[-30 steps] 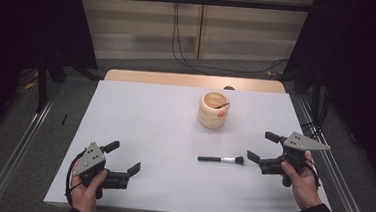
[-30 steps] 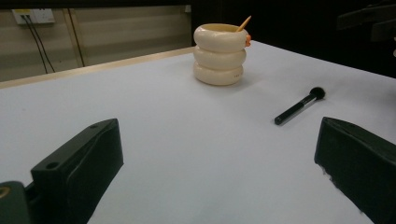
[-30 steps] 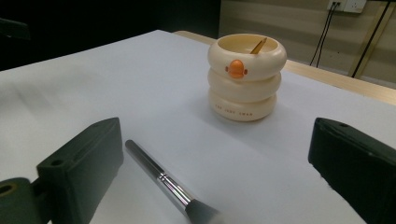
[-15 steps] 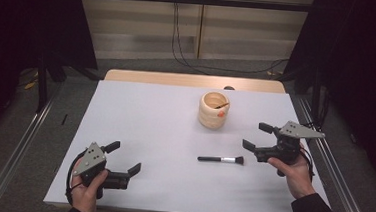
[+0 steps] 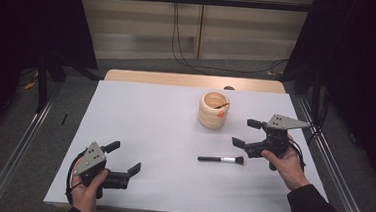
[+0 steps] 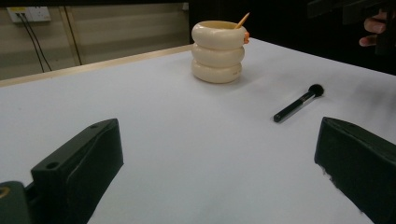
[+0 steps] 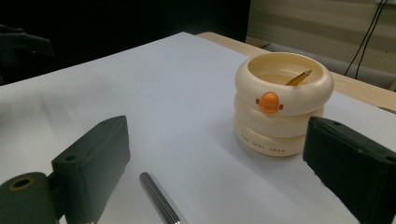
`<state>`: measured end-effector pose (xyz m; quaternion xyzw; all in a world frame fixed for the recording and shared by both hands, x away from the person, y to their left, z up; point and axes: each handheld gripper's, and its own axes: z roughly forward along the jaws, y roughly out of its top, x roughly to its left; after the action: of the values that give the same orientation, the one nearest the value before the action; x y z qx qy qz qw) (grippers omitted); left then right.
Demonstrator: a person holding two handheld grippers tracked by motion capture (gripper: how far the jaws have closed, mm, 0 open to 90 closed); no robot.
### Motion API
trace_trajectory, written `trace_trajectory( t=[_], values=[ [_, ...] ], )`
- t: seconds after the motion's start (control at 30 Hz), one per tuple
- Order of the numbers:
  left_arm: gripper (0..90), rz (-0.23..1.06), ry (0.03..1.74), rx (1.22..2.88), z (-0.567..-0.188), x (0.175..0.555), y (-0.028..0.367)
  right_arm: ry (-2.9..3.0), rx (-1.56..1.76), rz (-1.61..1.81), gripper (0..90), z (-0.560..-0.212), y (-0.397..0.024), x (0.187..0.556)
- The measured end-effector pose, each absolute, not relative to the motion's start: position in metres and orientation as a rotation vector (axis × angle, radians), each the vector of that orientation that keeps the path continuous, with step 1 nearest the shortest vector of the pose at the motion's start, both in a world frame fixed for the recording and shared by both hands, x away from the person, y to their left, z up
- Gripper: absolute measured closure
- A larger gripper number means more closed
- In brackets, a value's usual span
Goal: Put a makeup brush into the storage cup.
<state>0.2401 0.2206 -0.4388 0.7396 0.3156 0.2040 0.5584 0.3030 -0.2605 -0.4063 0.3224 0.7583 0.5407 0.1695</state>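
A cream ringed cup (image 5: pixel 214 109) with an orange knob stands right of the table's middle, a thin wooden stick leaning inside it. A black makeup brush (image 5: pixel 221 159) lies flat in front of the cup, bristles to the right. My right gripper (image 5: pixel 246 133) is open, just right of and above the brush head. In the right gripper view the cup (image 7: pixel 280 107) sits ahead between the jaws of the gripper (image 7: pixel 215 135), and the brush's metal handle (image 7: pixel 159 198) lies below. My left gripper (image 5: pixel 124 156) is open at the near left, with nothing between its jaws.
The white table top (image 5: pixel 150 113) has a wooden strip (image 5: pixel 193 81) along its far edge and metal rails at both sides. In the left gripper view the cup (image 6: pixel 218 51) and brush (image 6: pixel 299 103) lie far ahead, and the other hand (image 6: pixel 373 23) shows at top right.
My right gripper has moved left and slightly forward, closing in on the brush head. The left gripper, cup and brush have stayed put.
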Motion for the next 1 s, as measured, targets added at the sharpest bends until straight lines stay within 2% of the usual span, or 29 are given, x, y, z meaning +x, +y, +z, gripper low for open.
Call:
trace_trajectory(
  t=[0.1,0.3,0.37,0.57,0.67,0.7,0.77,0.9,1.0],
  values=[
    [1.0,0.482,0.745,1.743,-0.439,0.240,0.220,2.184,0.958,1.475,2.2,-0.407,-0.260,0.307],
    [1.0,0.480,0.750,1.741,-0.439,0.240,0.220,2.335,0.955,1.352,7.7,-0.407,-0.258,0.312],
    [1.1,0.482,0.751,1.740,-0.439,0.240,0.221,2.354,0.913,1.350,5.4,-0.407,-0.257,0.313],
    [1.1,0.484,0.746,1.747,-0.439,0.240,0.221,2.493,0.874,1.262,7.0,-0.408,-0.251,0.319],
    [1.0,0.480,0.749,1.742,-0.439,0.240,0.221,2.560,0.840,1.231,11.4,-0.410,-0.248,0.322],
    [1.1,0.480,0.749,1.742,-0.439,0.240,0.220,2.615,0.823,1.221,16.0,-0.412,-0.246,0.323],
    [1.1,0.479,0.744,1.744,-0.439,0.240,0.221,2.632,0.816,1.199,16.8,-0.412,-0.245,0.324],
    [1.0,0.481,0.748,1.744,-0.439,0.240,0.221,2.749,0.775,1.146,29.2,-0.418,-0.244,0.329],
    [1.1,0.480,0.748,1.742,-0.439,0.240,0.221,2.771,0.759,1.114,34.6,-0.420,-0.244,0.330]
  ],
)
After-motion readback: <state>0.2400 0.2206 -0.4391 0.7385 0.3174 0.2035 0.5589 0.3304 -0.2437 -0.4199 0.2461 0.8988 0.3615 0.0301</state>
